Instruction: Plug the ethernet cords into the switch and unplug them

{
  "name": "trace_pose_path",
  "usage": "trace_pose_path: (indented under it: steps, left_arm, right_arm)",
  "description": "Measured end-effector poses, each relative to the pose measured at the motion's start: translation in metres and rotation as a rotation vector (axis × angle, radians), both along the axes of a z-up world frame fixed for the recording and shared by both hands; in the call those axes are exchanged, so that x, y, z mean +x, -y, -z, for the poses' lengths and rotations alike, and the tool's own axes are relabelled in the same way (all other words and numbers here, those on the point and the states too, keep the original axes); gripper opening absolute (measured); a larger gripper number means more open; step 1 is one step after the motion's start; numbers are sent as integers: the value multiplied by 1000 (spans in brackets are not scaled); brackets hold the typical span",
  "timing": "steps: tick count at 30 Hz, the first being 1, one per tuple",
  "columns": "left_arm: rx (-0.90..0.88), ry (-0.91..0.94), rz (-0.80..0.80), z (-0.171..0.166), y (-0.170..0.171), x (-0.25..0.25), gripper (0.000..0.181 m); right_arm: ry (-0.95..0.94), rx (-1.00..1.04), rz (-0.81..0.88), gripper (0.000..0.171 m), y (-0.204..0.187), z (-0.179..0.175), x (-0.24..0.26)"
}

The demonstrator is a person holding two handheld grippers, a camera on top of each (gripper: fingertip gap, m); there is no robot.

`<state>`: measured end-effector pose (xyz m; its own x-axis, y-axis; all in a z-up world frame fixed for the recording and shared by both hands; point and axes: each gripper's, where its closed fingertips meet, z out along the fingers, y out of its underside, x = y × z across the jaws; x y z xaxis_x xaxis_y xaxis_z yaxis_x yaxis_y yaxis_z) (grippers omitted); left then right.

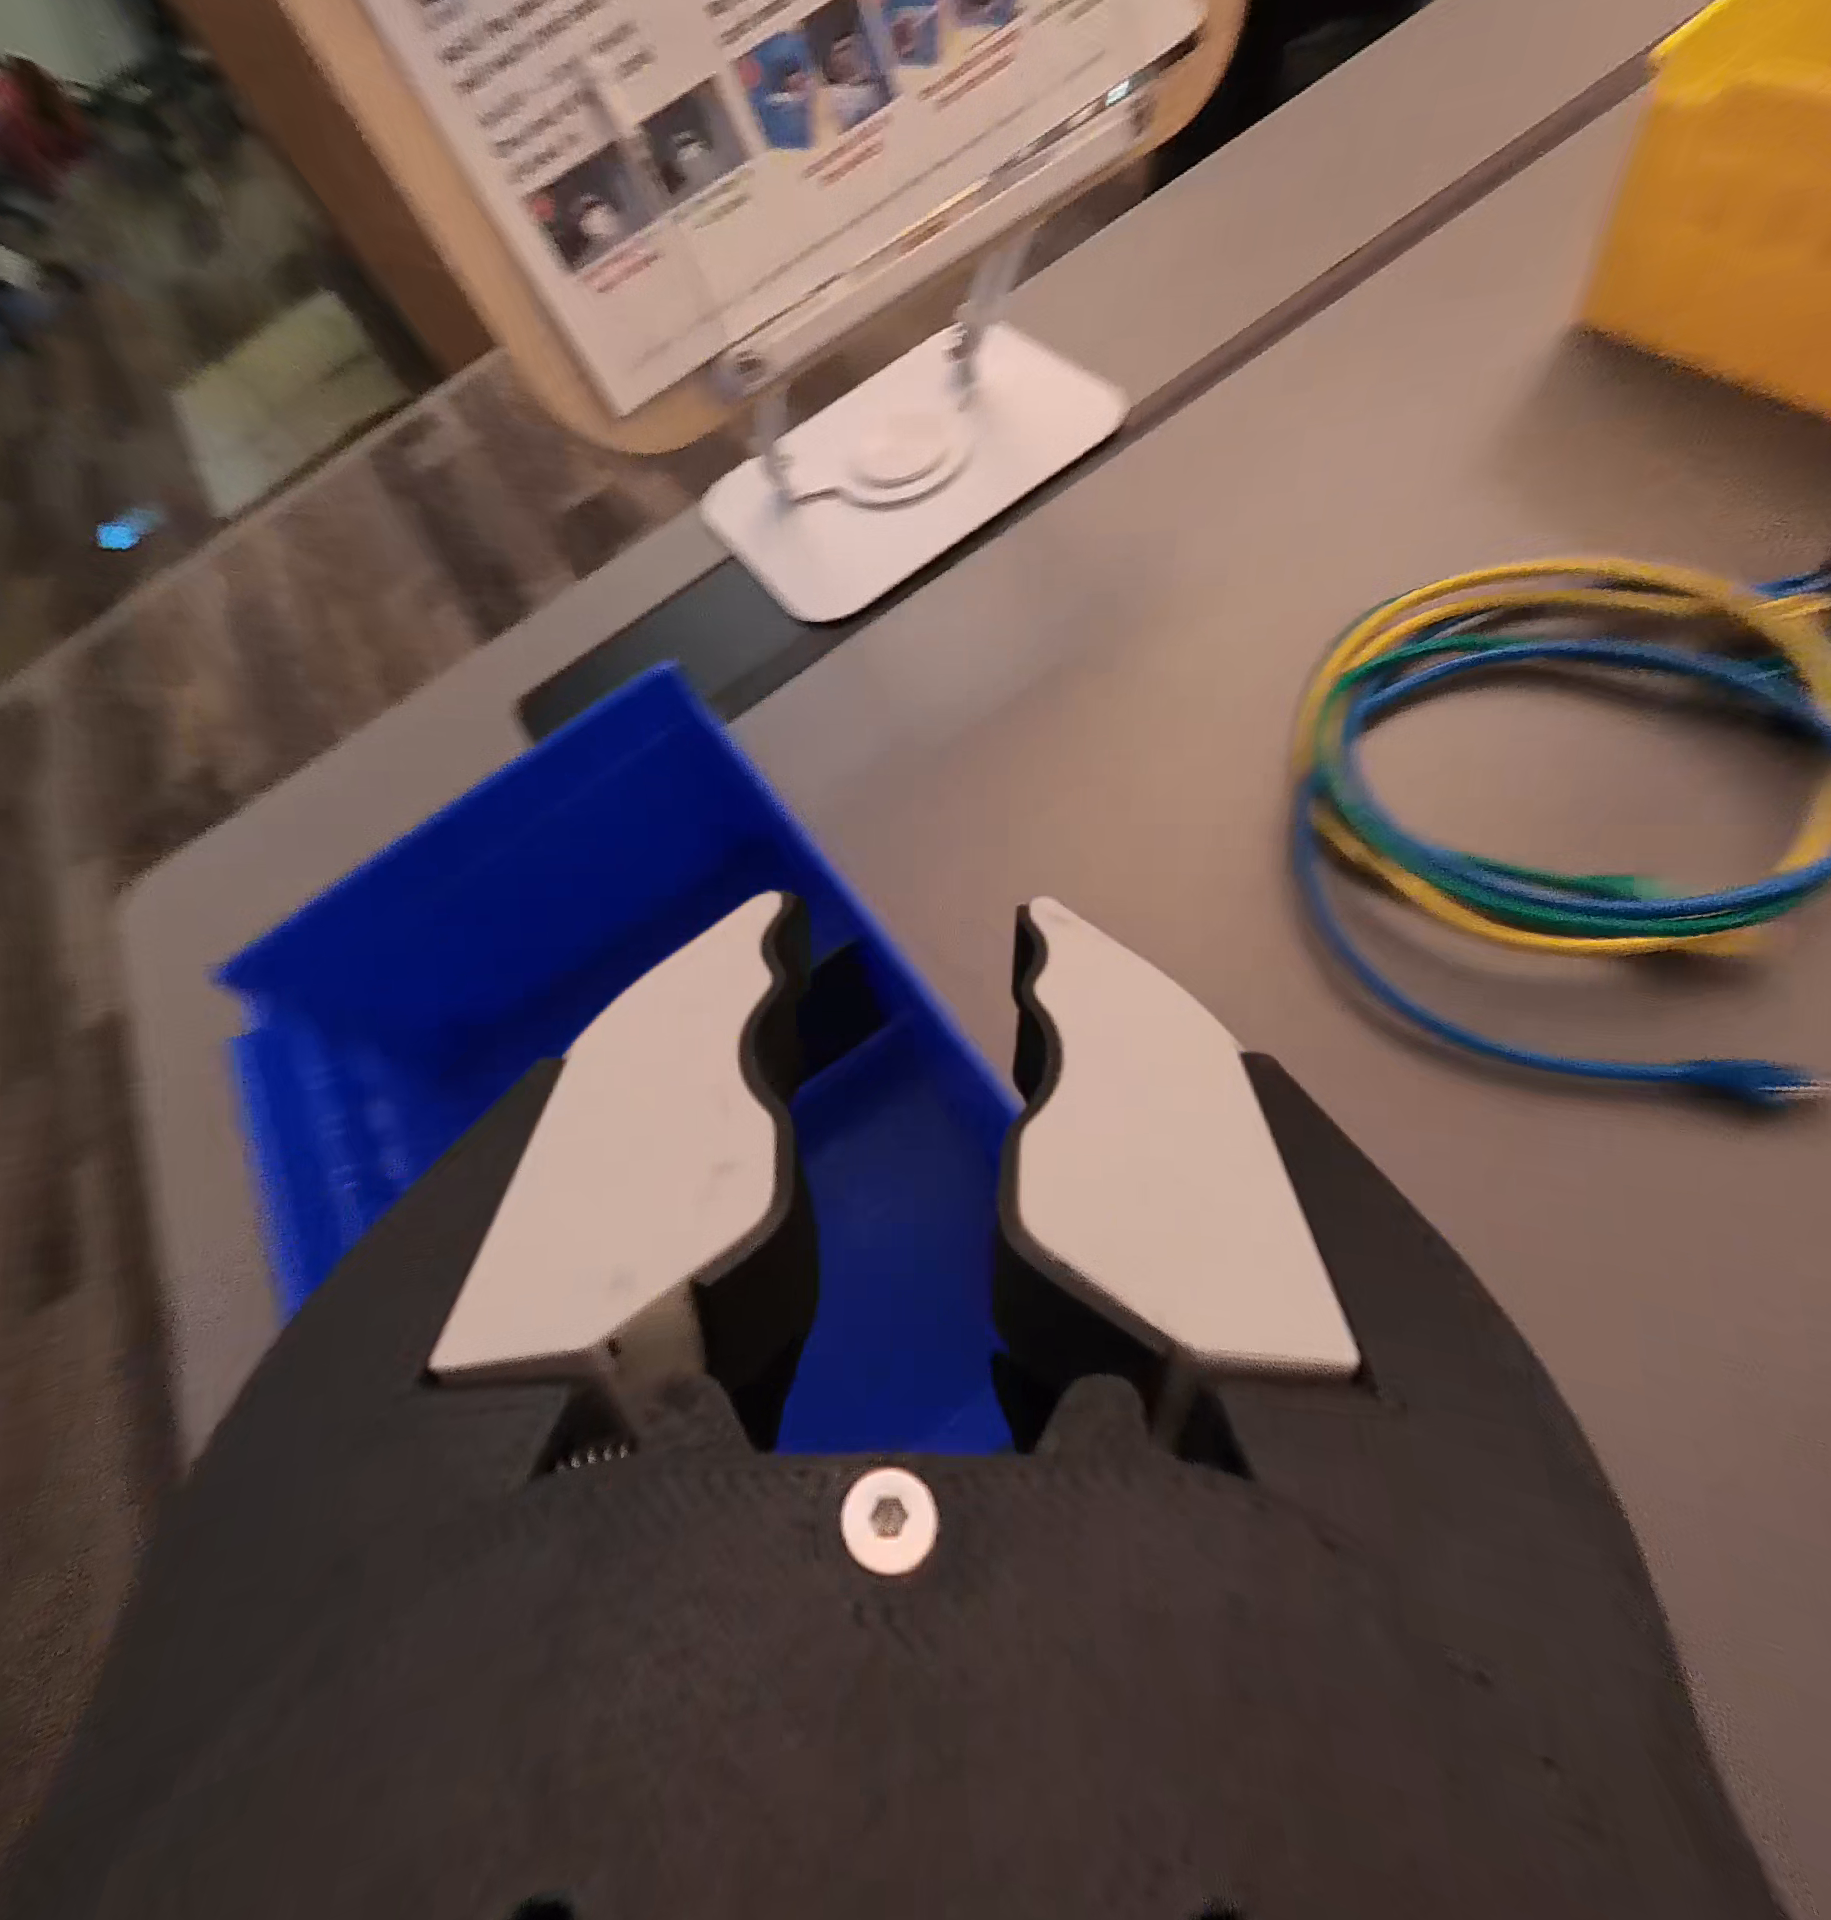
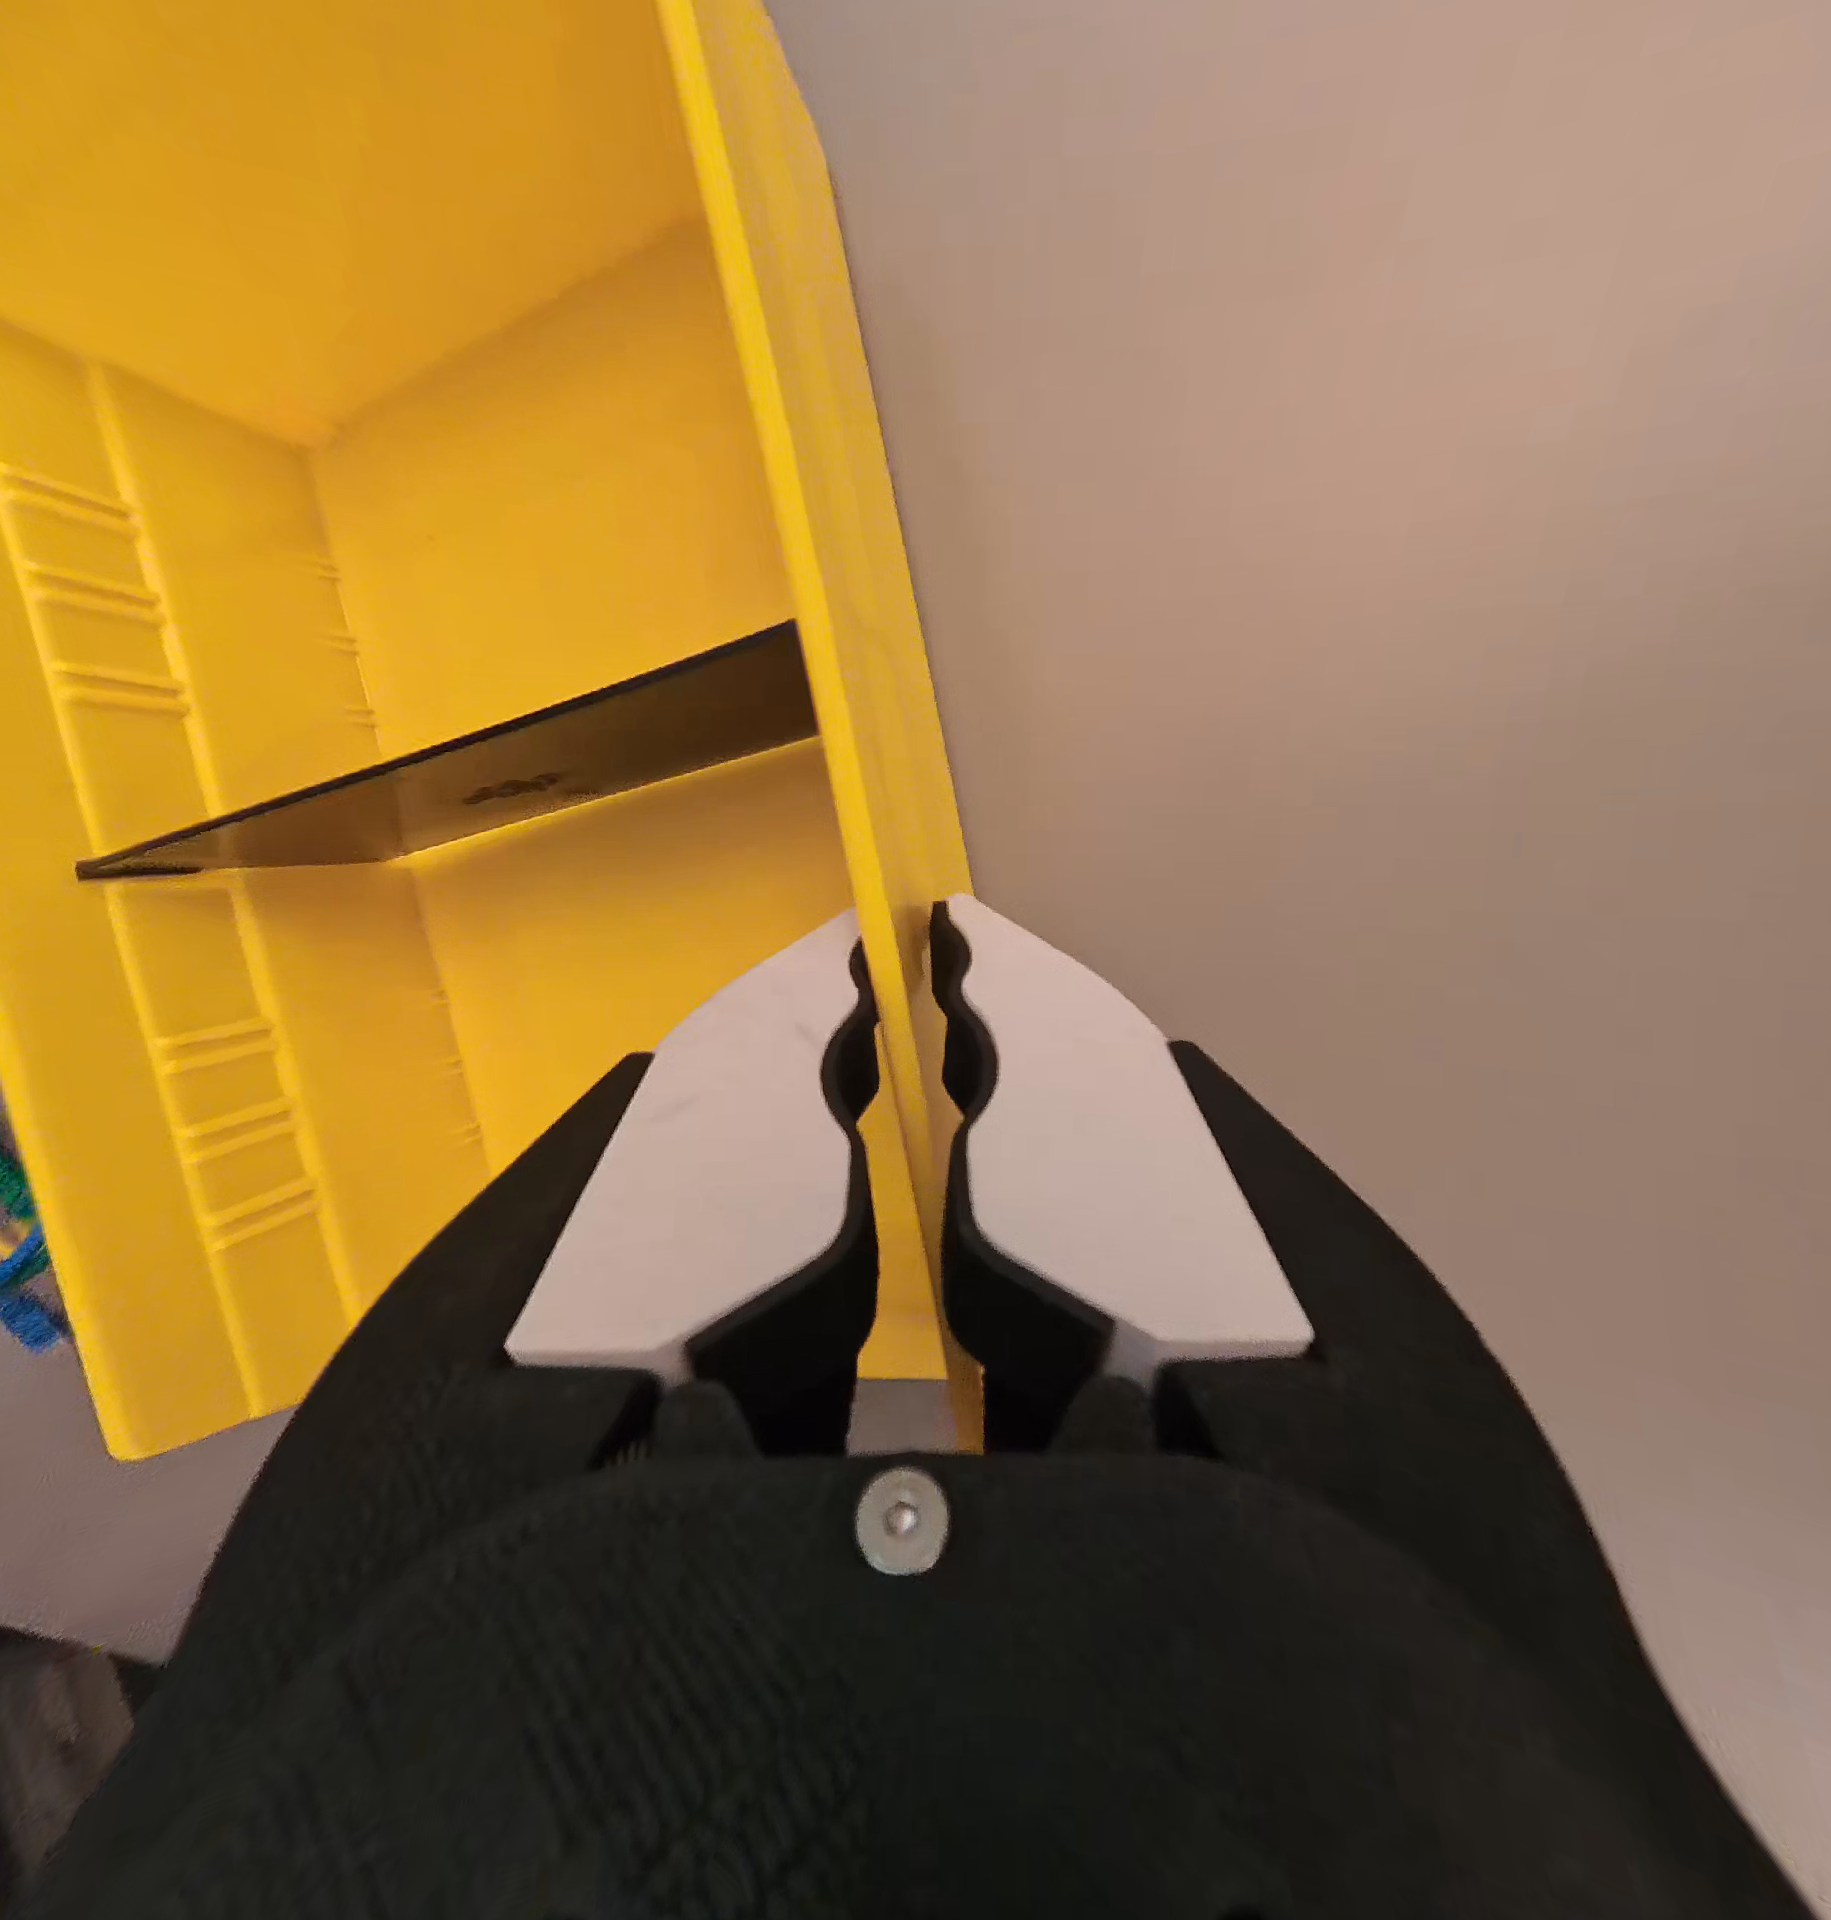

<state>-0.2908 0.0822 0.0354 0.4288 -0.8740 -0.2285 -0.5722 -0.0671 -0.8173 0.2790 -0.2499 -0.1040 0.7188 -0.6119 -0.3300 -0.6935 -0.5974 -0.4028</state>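
Right hand-held gripper [image 2: 898, 925] pinched on yellow bin [image 2: 537, 582] wall, left hand-held gripper [image 1: 898, 914] open and empty over blue bin [image 1: 537, 894], ethernet cords [image 1: 1576, 790] coiled right of frame on tabletop [image 1: 1098, 748].

Grey table [image 1: 1150, 727], blue bin [image 1: 537, 935] at its near left corner, white flat base of a sign stand [image 1: 921, 478] behind it, coiled blue, yellow and green ethernet cords [image 1: 1576, 769] to the right, yellow bin [image 1: 1742, 218] at far right
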Motion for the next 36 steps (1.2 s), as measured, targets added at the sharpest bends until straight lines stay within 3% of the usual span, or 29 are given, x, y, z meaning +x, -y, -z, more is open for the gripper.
trace_pose_path:
  steps: [5, 9, 14, 18, 24, 30, 36]
  left_arm:
    - [-79, 60, 135, 5, 41, 40, 41]
    - [-175, 22, 331, 34, 104, 98, 48]
    - [-193, -100, 577, 89, 196, 180, 66]
    - [-147, -222, 677, 119, 235, 244, 78]
    - [-183, -434, 684, 157, 236, 312, 76]
    - [-370, -622, 626, 188, 228, 318, 76]
    - [-302, -764, 552, 203, 221, 309, 71]
  right_arm:
    - [-18, 32, 38, 9, 8, 0, 4]
    - [48, 40, 50, 16, 5, -9, 12]
    - [205, 110, 50, 26, -3, -48, 18]
    - [361, 252, -38, 34, -25, -94, 7]
    - [476, 384, -71, 40, -28, -129, 0]
    - [419, 484, -73, 39, -26, -137, -4]
    - [426, 481, -140, 39, -38, -137, -13]
